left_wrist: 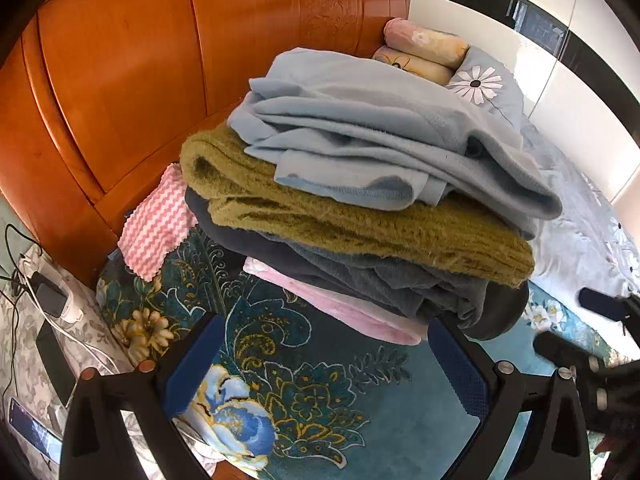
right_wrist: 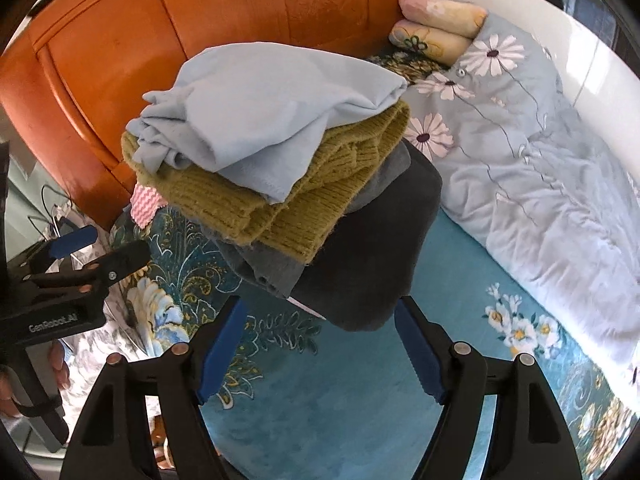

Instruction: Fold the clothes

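Bedroom scene, bed (right_wrist: 340, 420) lying under a teal blanket with a flower pattern; orange wooden headboard (left_wrist: 120, 80) filling the upper left of both views.

Pile of clothes (left_wrist: 360, 200) sitting at the centre of both views, on the teal blanket and near the headboard. Top layer: light blue garment (left_wrist: 360, 128), loosely folded. Beneath it: olive green sweater (left_wrist: 360, 228), knitted. Below that: dark grey garment (left_wrist: 360, 276), its edge hanging over towards the lower right of the pile. Bottom layer: pink garment (left_wrist: 340, 308), showing only as a strip in the left wrist view. Pink and white zigzag cloth (left_wrist: 156, 224) lying just beside the pile on its left, against the headboard.

Grey quilt (right_wrist: 540, 160) with white daisies lying to the right of the pile. Two rolled flowered pillows (right_wrist: 440, 24) resting at the upper right, touching the headboard.

Phone (left_wrist: 52, 300) with cables (left_wrist: 24, 272) lying on a side surface at the left edge of the left wrist view.

Left hand-held gripper (left_wrist: 336, 364): pointing down at the blanket just in front of the pile, blue pads standing wide apart, gripping nothing. It is also showing at the left edge of the right wrist view.

Right hand-held gripper (right_wrist: 320, 348): jaws opening, blue pads standing wide apart below the dark grey garment, nothing between them; whether a pad is touching the garment's hem, I cannot tell.
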{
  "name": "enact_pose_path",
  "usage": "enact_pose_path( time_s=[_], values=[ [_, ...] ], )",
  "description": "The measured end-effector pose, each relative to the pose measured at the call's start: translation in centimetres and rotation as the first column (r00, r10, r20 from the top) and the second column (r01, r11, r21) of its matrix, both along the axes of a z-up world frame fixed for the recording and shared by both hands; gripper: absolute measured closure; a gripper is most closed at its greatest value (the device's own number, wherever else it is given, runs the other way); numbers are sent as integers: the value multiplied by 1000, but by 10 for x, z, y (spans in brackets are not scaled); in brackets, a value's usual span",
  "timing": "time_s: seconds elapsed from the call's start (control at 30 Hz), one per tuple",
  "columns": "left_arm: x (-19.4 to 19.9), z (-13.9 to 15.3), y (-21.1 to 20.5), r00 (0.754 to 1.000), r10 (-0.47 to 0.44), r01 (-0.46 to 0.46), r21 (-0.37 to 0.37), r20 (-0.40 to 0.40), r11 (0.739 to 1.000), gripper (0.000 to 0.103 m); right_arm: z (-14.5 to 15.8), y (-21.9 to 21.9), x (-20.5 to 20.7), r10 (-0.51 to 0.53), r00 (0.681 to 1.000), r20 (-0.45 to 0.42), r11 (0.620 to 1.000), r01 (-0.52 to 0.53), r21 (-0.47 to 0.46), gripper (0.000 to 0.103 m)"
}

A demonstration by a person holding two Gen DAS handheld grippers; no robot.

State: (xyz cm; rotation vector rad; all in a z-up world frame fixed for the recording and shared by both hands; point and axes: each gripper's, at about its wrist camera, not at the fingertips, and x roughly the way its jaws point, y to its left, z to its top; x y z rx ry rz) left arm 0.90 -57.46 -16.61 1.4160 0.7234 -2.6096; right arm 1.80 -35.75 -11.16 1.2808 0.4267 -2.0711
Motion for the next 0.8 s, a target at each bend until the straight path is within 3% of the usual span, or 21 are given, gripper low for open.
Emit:
enact_pose_path(
  time_s=[0.07, 0.8],
  values=[
    [1, -2, 1, 1000, 5, -5, 11, 6, 1000, 0, -1, -1, 3, 12, 1000, -21, 1000, -12, 12, 0],
    [-4, -19, 20, 1000, -14, 15, -46, 18, 999, 0, -12, -6, 14, 34, 997, -70, 998, -29, 62, 0]
  ],
)
